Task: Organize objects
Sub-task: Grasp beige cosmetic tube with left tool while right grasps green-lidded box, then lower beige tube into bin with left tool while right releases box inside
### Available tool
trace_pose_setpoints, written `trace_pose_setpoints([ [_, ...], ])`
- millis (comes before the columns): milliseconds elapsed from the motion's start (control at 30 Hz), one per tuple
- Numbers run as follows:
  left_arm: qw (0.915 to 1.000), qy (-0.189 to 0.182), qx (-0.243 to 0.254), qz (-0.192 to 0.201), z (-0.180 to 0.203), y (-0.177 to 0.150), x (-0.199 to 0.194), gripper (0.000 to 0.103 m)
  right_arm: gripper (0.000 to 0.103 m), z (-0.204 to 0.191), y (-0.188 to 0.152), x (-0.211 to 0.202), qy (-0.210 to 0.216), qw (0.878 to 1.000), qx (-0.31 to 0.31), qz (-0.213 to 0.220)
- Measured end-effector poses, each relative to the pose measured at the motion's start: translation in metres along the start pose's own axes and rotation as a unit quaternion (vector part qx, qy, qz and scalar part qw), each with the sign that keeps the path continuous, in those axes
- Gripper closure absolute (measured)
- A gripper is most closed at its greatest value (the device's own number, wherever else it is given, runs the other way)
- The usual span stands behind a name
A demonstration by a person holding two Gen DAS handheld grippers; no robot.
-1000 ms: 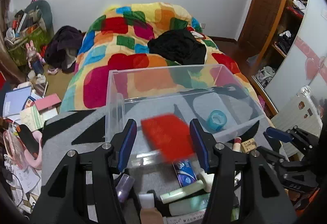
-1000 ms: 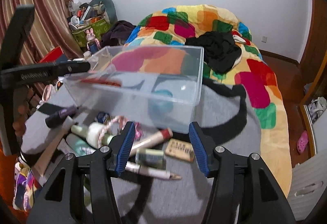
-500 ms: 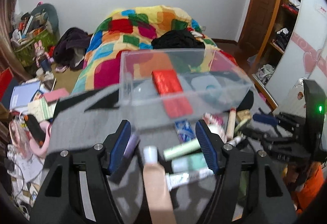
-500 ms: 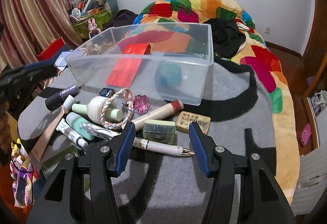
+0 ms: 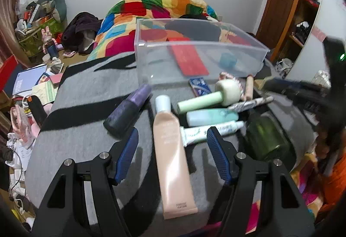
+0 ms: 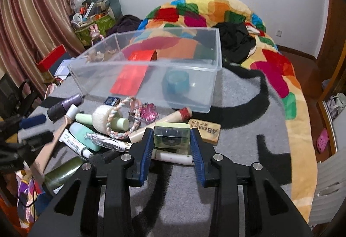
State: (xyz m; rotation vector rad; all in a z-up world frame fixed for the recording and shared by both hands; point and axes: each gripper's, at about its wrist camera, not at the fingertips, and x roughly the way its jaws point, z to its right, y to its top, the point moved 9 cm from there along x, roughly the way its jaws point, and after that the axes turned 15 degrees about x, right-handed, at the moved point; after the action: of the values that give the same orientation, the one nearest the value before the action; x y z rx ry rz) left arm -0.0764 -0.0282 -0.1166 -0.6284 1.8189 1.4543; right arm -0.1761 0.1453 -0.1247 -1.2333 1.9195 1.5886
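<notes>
A clear plastic bin [image 5: 201, 50] [image 6: 151, 70] stands on the grey blanket and holds a red packet [image 5: 188, 59] [image 6: 132, 72] and a blue tape roll [image 6: 176, 82]. In front of it lies a heap of toiletries. My left gripper [image 5: 172, 139] is open over a beige tube [image 5: 170, 150], beside a purple bottle [image 5: 129, 109]. My right gripper [image 6: 172, 139] has closed its pads on a small green box [image 6: 172, 134] at the heap's front. It also shows blurred in the left wrist view [image 5: 302, 94].
The heap holds a pale green bottle [image 5: 207, 98], a teal bottle [image 5: 212, 116], a white tube [image 5: 212, 129], a dark green bottle [image 5: 266, 139], a braided rope ring [image 6: 123, 118] and a wooden eraser block [image 6: 204, 129]. Clutter covers the floor at left.
The left gripper let the red packet fall into the bin and drew back over the beige tube. The right gripper moved down and closed on the green box.
</notes>
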Motion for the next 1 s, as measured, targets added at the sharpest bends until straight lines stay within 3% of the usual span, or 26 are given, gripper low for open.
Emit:
trace_pose_setpoints([
  [167, 0.9999, 0.009, 0.007, -0.013, 0.000, -0.017, 0.003, 0.039, 0.072, -0.005, 0.006, -0.018, 0.002, 1.000, -0.006, 0.021],
  [333, 0.9997, 0.015, 0.012, -0.014, 0.002, -0.034, 0.002, 0.057, 0.072, -0.009, 0.004, -0.026, 0.002, 1.000, -0.012, 0.028],
  [400, 0.9998, 0.003, 0.010, -0.015, 0.000, -0.033, -0.001, 0.069, 0.072, -0.011, 0.003, -0.028, 0.002, 0.999, -0.016, 0.029],
  [500, 0.9997, -0.022, 0.000, -0.013, -0.001, -0.025, -0.004, 0.069, 0.072, -0.015, 0.002, -0.030, 0.005, 0.999, -0.020, 0.032],
  [667, 0.9997, -0.021, 0.008, -0.002, -0.007, 0.004, 0.001, 0.068, 0.072, -0.019, 0.006, -0.036, 0.012, 0.999, -0.019, 0.040],
  [933, 0.9988, -0.016, -0.001, -0.046, -0.024, 0.017, 0.055, 0.068, 0.072, -0.027, 0.022, -0.040, 0.016, 0.998, -0.020, 0.058],
  [1000, 0.9990, -0.011, 0.006, -0.042, -0.024, 0.018, 0.056, 0.075, 0.072, -0.029, 0.028, -0.040, 0.017, 0.998, -0.021, 0.062],
])
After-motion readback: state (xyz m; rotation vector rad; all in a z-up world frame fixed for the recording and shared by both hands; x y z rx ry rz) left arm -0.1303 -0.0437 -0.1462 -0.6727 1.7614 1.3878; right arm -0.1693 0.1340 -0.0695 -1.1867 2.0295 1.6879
